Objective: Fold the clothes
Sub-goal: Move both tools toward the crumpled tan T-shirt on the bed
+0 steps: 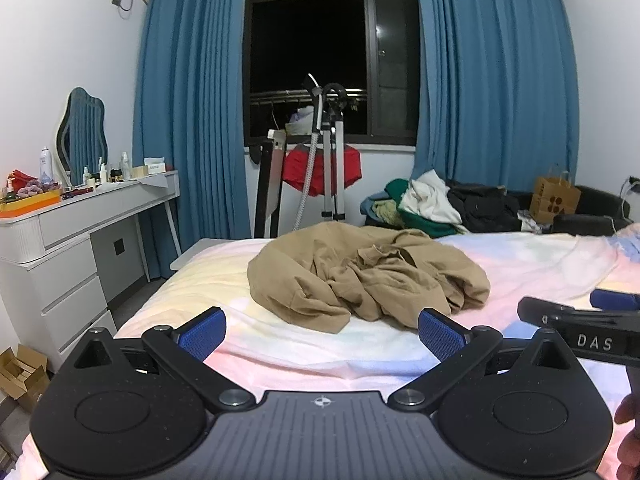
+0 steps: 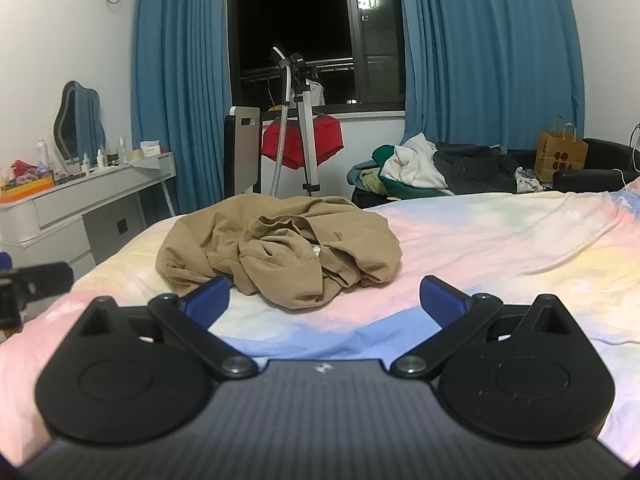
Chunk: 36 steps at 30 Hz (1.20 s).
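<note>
A tan garment (image 1: 360, 276) lies crumpled in a heap on the pastel bed sheet (image 1: 532, 264); the right wrist view shows the tan garment (image 2: 280, 244) a little left of centre on the bed sheet (image 2: 500, 232). My left gripper (image 1: 322, 338) is open just short of the heap, nothing between its blue pads (image 1: 204, 336). My right gripper (image 2: 324, 304) is open too, its left blue pad (image 2: 208, 302) close to the heap's near edge. Part of the right gripper (image 1: 576, 322) shows at the right edge of the left wrist view.
A white dresser (image 1: 72, 248) with bottles and a mirror stands left of the bed. A garment steamer stand (image 1: 332, 160) with red cloth is by the window. A pile of clothes (image 1: 432, 204) and a paper bag (image 1: 554, 200) sit beyond the bed's far side.
</note>
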Tool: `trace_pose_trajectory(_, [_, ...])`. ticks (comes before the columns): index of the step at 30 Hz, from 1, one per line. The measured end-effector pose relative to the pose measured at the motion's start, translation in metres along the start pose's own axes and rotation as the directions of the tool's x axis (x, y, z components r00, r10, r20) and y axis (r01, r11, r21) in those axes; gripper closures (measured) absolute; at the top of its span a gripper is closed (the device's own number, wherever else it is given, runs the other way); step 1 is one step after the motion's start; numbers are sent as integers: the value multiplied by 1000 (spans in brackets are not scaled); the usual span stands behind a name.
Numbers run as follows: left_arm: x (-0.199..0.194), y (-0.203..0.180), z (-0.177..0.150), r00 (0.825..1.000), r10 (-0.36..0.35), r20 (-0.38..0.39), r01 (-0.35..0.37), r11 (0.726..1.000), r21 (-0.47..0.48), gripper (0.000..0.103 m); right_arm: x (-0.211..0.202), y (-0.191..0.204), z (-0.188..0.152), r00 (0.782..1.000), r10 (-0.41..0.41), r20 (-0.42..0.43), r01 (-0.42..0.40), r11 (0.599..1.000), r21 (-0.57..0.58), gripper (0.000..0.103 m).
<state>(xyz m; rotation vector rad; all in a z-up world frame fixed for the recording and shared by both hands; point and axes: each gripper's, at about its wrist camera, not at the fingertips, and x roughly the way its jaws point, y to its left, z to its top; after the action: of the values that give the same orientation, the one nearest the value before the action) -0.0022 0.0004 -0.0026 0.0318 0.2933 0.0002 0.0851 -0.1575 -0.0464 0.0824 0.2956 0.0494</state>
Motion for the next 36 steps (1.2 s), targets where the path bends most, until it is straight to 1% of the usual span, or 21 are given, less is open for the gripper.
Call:
trace_pose_trajectory(6, [-3, 1, -6, 1000, 7, -11, -6, 999, 43, 0, 0, -1, 1, 1000, 1, 2, -1, 1000, 2, 0])
trace_pose_trajectory(8, [7, -5, -2, 999, 12, -32, -11, 999, 43, 0, 0, -1, 1, 1000, 1, 2, -1, 1000, 3, 0])
trace_pose_trajectory(10, [14, 6, -3, 999, -5, -48, 6, 1000, 7, 0, 0, -1, 1, 1000, 1, 3, -1, 1000, 3, 0])
trace_pose_trajectory(14, [16, 12, -6, 997, -36, -68, 34, 999, -29, 0, 0, -2, 1, 1000, 1, 4, -1, 1000, 5, 0])
trace_pose_trajectory(18, [21, 12, -8, 997, -21, -73, 19, 999, -27, 0, -2, -3, 4, 1000, -2, 13, 2, 1000, 11, 0])
trace_pose_trajectory(20, [21, 13, -8, 997, -28, -68, 26, 999, -32, 0, -2, -4, 5, 1000, -8, 15, 8, 1000, 18, 0])
trace_pose_trajectory(27, [18, 12, -13, 998, -38, -51, 37, 999, -22, 0, -8, -10, 11, 998, -60, 31, 59, 996, 61, 0])
trace_pose_trajectory(31, [24, 12, -18, 996, -38, -79, 35, 999, -40, 1, -9, -13, 14, 998, -60, 22, 59, 995, 77, 0])
trace_pose_trajectory(36, [39, 7, -20, 990, -68, -126, 61, 997, -56, 1, -16, -23, 16, 997, -76, 21, 73, 990, 118, 0])
